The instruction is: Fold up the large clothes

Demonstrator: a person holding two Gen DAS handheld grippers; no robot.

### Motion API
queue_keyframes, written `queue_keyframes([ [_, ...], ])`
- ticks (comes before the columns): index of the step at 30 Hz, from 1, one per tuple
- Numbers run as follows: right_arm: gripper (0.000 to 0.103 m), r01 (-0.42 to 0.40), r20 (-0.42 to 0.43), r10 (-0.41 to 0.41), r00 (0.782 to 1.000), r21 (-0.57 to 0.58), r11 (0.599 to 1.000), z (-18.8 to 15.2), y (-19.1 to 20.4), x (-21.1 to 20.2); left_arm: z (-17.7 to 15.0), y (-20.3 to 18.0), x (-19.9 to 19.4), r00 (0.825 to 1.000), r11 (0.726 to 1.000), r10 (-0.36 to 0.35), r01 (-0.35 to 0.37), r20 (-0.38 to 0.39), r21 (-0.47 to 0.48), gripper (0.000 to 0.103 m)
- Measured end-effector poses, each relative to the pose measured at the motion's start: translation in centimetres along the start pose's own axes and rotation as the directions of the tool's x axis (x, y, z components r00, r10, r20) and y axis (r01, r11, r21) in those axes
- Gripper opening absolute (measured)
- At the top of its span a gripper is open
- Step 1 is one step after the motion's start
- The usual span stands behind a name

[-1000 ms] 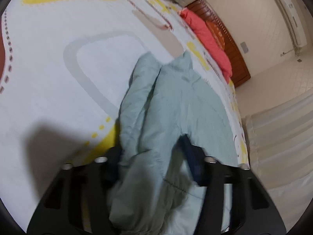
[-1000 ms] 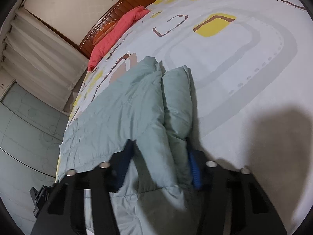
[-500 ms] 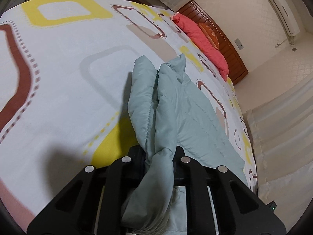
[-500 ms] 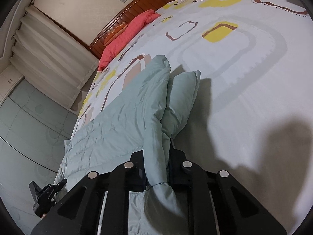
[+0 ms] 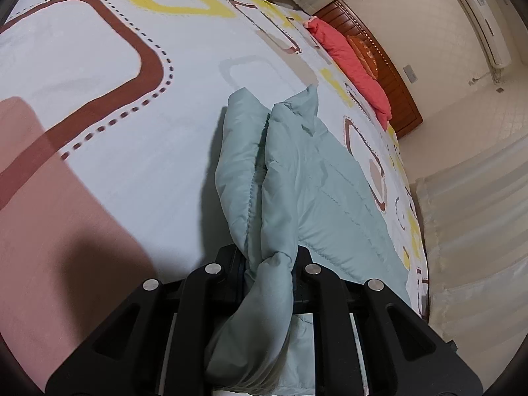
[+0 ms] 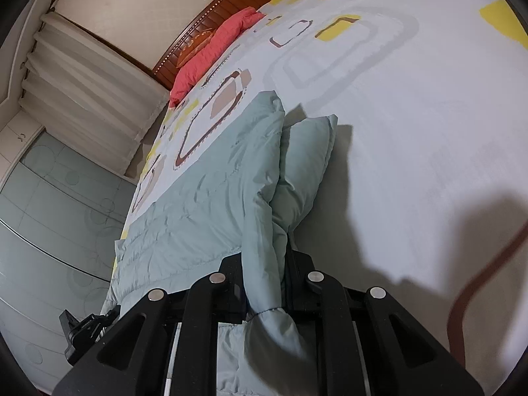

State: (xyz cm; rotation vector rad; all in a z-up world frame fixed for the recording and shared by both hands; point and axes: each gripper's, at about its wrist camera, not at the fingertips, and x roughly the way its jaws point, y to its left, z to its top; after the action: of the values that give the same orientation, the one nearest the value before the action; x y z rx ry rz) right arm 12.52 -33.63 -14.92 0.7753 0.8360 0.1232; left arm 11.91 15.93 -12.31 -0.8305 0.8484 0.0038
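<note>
A pale green quilted garment (image 5: 297, 178) lies on the patterned bed sheet (image 5: 115, 99), with a folded-over sleeve along its edge. My left gripper (image 5: 269, 260) is shut on a bunched fold of this garment near the bottom of the left wrist view. In the right wrist view the same garment (image 6: 211, 191) spreads to the left, and my right gripper (image 6: 264, 274) is shut on another pinched fold of it. The fabric stretches taut from both sets of jaws. The pads themselves are hidden by cloth.
A red pillow (image 5: 353, 62) lies against the wooden headboard (image 6: 231, 3) at the far end. Curtains (image 6: 85, 92) hang beside the bed. A black clamp-like device (image 6: 85, 330) shows at the bed's edge. An air conditioner (image 5: 481, 23) hangs on the wall.
Both grippers went from open around the garment's edge to shut on its folds. Since then both have pulled back along the bed, dragging and lifting the cloth; more sheet pattern shows.
</note>
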Motion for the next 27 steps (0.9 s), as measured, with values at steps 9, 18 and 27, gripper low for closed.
queue_keyframes([
  [9, 0.026, 0.041, 0.000, -0.041, 0.999, -0.001, 0.999, -0.2, 0.2, -0.3, 0.2, 0.5, -1.1, 0.998, 0.998, 0.055, -0.055, 0.008, 0.007, 0.032],
  [18, 0.039, 0.064, 0.021, -0.065, 0.998, 0.044, 0.997, -0.6, -1.7, -2.6, 0.3, 2.4, -4.3, 0.991, 0.992, 0.125, -0.126, 0.048, 0.007, 0.046],
  [27, 0.039, 0.228, 0.097, -0.219, 0.971, -0.086, 0.970, -0.5, 1.7, -5.0, -0.4, -3.1, -7.8, 0.932, 0.904, 0.280, -0.337, 0.230, 0.262, 0.046],
])
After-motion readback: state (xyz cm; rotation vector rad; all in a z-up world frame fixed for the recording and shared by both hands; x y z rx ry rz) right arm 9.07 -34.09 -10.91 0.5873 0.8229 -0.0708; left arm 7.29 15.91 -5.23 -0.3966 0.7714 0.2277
